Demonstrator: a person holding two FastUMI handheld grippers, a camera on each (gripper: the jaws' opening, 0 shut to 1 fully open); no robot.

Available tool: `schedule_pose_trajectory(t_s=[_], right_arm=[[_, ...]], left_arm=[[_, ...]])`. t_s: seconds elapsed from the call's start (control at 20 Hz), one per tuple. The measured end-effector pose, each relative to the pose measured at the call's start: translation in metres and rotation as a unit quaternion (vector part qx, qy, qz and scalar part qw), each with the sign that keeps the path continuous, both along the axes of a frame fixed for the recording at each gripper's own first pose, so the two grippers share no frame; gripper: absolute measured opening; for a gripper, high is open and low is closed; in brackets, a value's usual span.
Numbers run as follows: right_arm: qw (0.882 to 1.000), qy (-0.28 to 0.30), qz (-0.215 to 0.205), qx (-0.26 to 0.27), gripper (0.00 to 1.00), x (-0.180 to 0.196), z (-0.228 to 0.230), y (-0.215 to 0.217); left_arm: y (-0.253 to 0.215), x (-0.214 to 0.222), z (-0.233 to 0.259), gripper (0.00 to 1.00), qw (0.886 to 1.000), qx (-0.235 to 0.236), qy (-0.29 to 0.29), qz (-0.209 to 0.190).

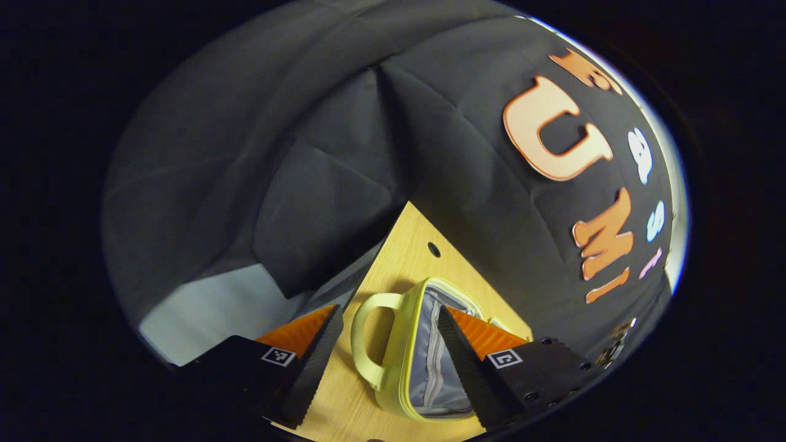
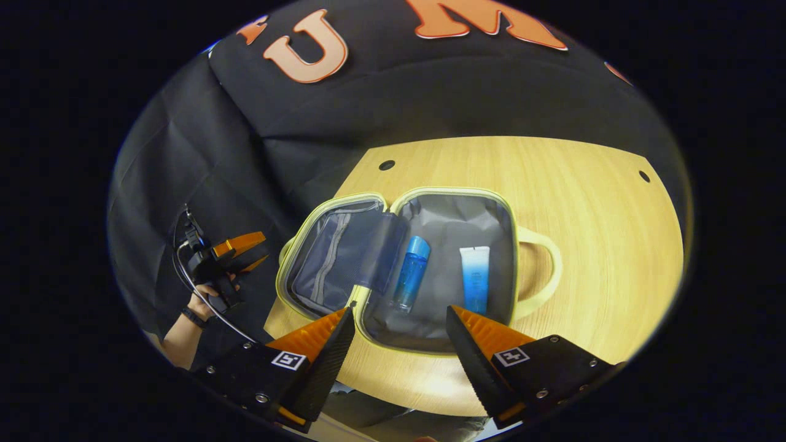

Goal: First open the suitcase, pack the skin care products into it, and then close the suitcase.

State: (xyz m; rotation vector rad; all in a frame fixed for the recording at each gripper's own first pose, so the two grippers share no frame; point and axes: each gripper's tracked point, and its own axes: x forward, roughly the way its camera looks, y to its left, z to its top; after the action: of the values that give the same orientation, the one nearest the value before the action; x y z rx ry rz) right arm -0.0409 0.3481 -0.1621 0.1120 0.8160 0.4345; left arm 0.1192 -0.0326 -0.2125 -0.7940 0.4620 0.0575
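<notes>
Two grippers, both spread wide and empty: right gripper above the near rim of the open suitcase, left gripper off to the side by the table edge, pointed at the handle. Inside the suitcase, lying flat and apart: blue bottle, white-and-blue tube. Likely remaining: closing the lid. Risk: bottle rolling toward the hinge and jamming the lid; light case sliding if pushed from one side.
</notes>
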Motion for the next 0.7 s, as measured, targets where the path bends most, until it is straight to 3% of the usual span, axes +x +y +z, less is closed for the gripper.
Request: schedule_pose_trajectory(t_s=[0.15,0.6,0.7], right_arm=[[0.999,0.011,-0.030,-0.014,0.96,-0.009,-0.005,-0.020],[0.997,0.024,-0.070,-0.010,0.95,-0.019,-0.006,-0.041],[0.997,0.024,-0.072,-0.010,0.96,-0.021,-0.007,-0.041]], left_arm=[[0.007,0.008,-0.021,0.97,0.998,-0.063,-0.001,0.003],[-0.008,0.013,-0.055,0.93,0.995,-0.092,0.022,-0.035],[-0.008,0.018,-0.063,0.58,0.996,-0.079,0.026,-0.038]])
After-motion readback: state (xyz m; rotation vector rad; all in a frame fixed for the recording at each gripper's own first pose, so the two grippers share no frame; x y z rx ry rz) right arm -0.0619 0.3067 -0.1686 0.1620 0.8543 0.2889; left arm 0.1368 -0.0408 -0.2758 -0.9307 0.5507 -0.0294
